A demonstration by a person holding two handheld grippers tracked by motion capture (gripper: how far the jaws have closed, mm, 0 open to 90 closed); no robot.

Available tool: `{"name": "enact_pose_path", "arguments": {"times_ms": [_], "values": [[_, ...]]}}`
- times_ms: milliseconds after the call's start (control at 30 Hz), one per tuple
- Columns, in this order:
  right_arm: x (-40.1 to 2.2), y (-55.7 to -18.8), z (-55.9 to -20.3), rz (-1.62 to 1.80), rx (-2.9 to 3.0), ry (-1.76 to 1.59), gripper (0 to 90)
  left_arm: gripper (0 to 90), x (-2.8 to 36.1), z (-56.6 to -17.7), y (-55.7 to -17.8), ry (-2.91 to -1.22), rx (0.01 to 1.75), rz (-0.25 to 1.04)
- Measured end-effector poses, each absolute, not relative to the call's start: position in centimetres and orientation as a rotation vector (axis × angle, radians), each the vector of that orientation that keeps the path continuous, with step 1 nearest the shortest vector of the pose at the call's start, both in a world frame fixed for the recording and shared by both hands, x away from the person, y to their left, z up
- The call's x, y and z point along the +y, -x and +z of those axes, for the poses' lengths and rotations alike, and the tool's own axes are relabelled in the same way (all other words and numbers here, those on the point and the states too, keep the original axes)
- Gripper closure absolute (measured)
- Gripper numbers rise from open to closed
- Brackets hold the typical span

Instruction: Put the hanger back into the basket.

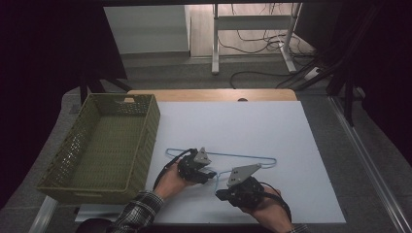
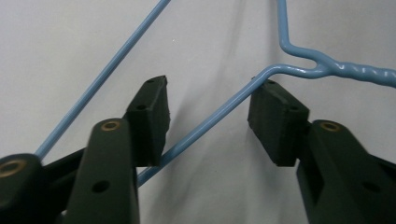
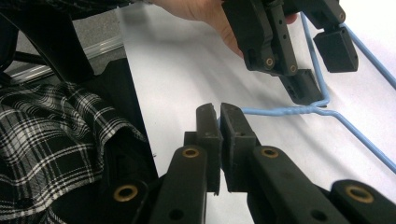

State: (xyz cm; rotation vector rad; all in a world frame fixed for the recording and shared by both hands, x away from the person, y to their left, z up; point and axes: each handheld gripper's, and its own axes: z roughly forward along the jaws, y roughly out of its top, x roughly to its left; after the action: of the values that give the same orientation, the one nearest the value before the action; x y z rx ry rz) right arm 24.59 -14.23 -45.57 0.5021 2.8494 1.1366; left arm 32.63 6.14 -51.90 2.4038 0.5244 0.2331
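A blue wire hanger (image 1: pixel 243 156) lies flat on the white sheet (image 1: pixel 252 126). My left gripper (image 1: pixel 213 174) sits at the hanger's neck. In the left gripper view the hanger's shoulder wire (image 2: pixel 210 119) runs slantwise between the two pads of my left gripper (image 2: pixel 210 100), which stand apart around it. My right gripper (image 1: pixel 219 195) is just in front, near the table's front edge. In the right gripper view my right gripper (image 3: pixel 219 114) has its jaws together on the end of the hanger's hook wire (image 3: pixel 280 111), and the left gripper (image 3: pixel 322 70) straddles the wire farther off.
A green woven basket (image 1: pixel 150 126) stands at the left edge of the sheet, with nothing in it. A plaid sleeve (image 1: pixel 138 206) comes in from the bottom left. Bare white sheet stretches behind and to the right of the hanger.
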Motion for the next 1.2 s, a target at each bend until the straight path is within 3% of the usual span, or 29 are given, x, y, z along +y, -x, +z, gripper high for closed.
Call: {"name": "enact_pose_path", "arguments": {"times_ms": [200, 400, 567, 700, 833, 967, 1200], "values": [[-14.4, -24.6, -45.3, 1.153, 2.828, -0.519, 83.8, 57.6, 6.0, -51.6, -32.6, -2.412, 0.492, 0.242], [-16.5, -25.1, -42.8, 1.224, 2.700, -0.587, 58.9, 59.3, 6.1, -51.6, -32.8, -2.420, 0.488, 0.229], [-20.2, -26.6, -42.0, 1.172, 2.576, -0.769, 47.9, 60.3, 6.1, -51.4, -32.8, -2.419, 0.478, 0.232], [-22.7, -27.5, -43.1, 1.147, 2.533, -0.900, 45.9, 68.2, 6.2, -50.7, -32.6, -2.428, 0.420, 0.287], [-24.4, -28.2, -44.2, 1.127, 2.509, -1.011, 45.8, 85.9, 6.5, -49.4, -32.6, -2.376, 0.407, 0.338], [-25.1, -28.5, -44.4, 1.136, 2.487, -1.054, 45.9, 86.9, 7.2, -48.0, -33.1, -2.331, 0.456, 0.334], [-25.0, -28.5, -44.4, 1.136, 2.487, -1.047, 46.4, 87.2, 8.4, -46.2, -33.6, -2.228, 0.535, 0.197]]}}
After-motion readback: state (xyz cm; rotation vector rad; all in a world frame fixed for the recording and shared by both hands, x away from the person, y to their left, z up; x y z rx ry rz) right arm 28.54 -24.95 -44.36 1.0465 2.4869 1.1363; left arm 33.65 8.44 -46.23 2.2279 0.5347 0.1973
